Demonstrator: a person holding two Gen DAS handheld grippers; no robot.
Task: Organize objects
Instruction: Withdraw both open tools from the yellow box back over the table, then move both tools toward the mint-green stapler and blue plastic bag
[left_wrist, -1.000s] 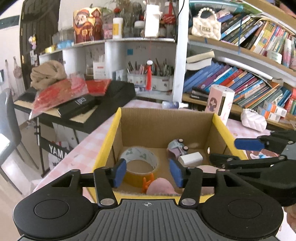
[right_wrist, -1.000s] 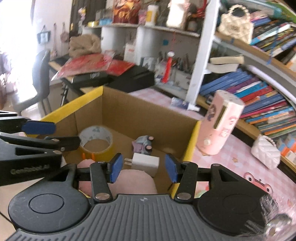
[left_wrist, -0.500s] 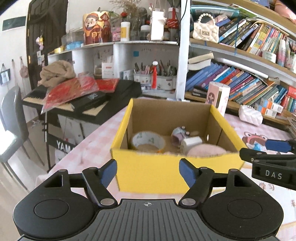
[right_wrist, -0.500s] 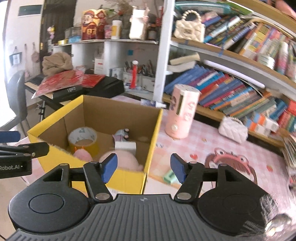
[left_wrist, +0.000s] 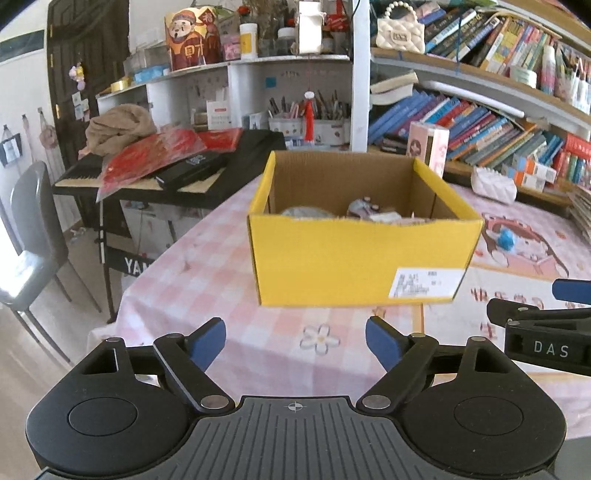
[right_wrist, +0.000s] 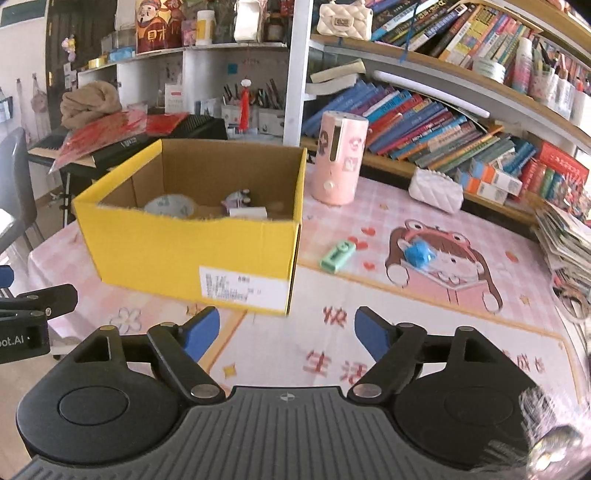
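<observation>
Now you hold both grippers back from the yellow box, left gripper and right gripper empty, fingers just opened wide. Next target, I judge: the green item on the table beside the box; reach with the right.

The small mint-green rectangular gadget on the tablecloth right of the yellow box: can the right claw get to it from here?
Probably yes. The mint-green gadget lies in the open beside the yellow cardboard box, nothing between it and the open, empty right claw.
</observation>
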